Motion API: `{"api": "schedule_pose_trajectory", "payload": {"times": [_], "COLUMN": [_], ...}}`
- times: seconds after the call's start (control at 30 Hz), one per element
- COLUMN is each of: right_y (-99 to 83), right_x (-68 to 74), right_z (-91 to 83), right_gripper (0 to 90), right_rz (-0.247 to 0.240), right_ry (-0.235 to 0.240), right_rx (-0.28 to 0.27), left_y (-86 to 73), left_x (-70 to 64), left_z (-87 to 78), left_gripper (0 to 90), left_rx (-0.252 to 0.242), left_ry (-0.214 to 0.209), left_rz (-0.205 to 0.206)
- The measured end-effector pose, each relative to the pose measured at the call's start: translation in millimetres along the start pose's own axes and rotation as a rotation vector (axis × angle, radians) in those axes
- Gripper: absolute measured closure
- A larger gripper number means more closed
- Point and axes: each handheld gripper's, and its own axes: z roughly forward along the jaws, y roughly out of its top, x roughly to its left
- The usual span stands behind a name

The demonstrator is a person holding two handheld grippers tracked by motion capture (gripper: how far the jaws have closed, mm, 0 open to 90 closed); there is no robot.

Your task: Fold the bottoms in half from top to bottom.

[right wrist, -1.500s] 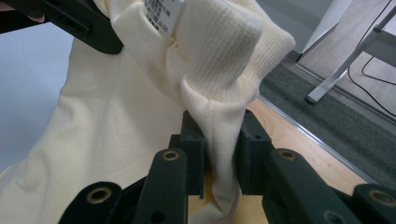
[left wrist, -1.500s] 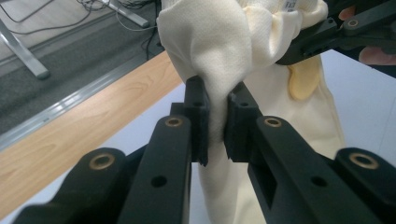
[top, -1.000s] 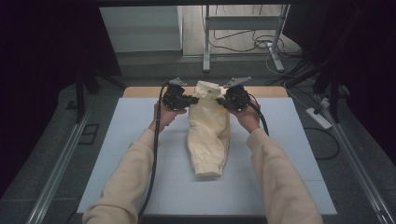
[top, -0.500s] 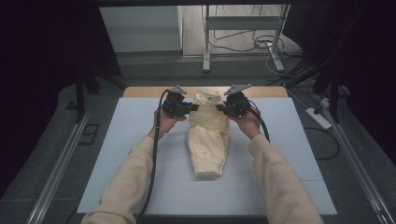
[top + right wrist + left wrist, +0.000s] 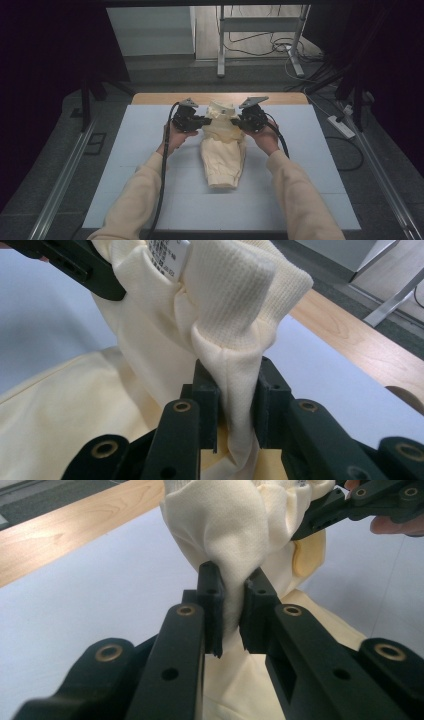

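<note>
A cream-yellow garment (image 5: 223, 150) lies lengthwise on the white table cover (image 5: 310, 165), its far end lifted and bunched. My left gripper (image 5: 204, 120) is shut on the left side of that raised end; the left gripper view has cloth (image 5: 225, 535) pinched between the jaws at the left gripper (image 5: 231, 615). My right gripper (image 5: 235, 121) is shut on the right side; the right gripper view shows a ribbed fold (image 5: 235, 295) squeezed in the right gripper (image 5: 234, 410), with a white label (image 5: 167, 257) above. The two grippers face each other across the bunched cloth.
A wooden table edge (image 5: 150, 98) runs along the far side of the cover. Beyond it stand a metal stand (image 5: 220, 50) and floor cables (image 5: 270, 47). A power strip (image 5: 341, 126) lies on the floor to the right.
Both grippers have drawn the garment's far end toward me and closer together, so the cloth is now bunched up over the middle of the garment.
</note>
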Motion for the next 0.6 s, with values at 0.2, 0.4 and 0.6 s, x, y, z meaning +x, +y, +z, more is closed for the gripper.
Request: {"api": "schedule_pose_trajectory", "payload": {"times": [0.2, 0.4, 0.6], "right_y": [-6.3, -11.0, -13.2], "right_x": [4.9, 6.9, 8.0], "right_z": [-1.6, -4.3, -9.0], "right_gripper": [74.5, 74.6, 74.6], "right_rz": [0.004, 0.001, -0.006], "right_ry": [0.019, 0.025, 0.028], "right_rx": [0.001, -0.004, -0.005], "left_y": [-6.3, -8.9, -11.0], "left_x": [-4.5, -10.4, -15.9], "left_z": [-1.7, -2.2, -2.4], "left_gripper": [80.8, 80.8, 80.7], "left_rx": [0.008, 0.008, 0.01], "left_ry": [-0.007, -0.015, -0.021], "left_rz": [0.012, 0.018, 0.031]}}
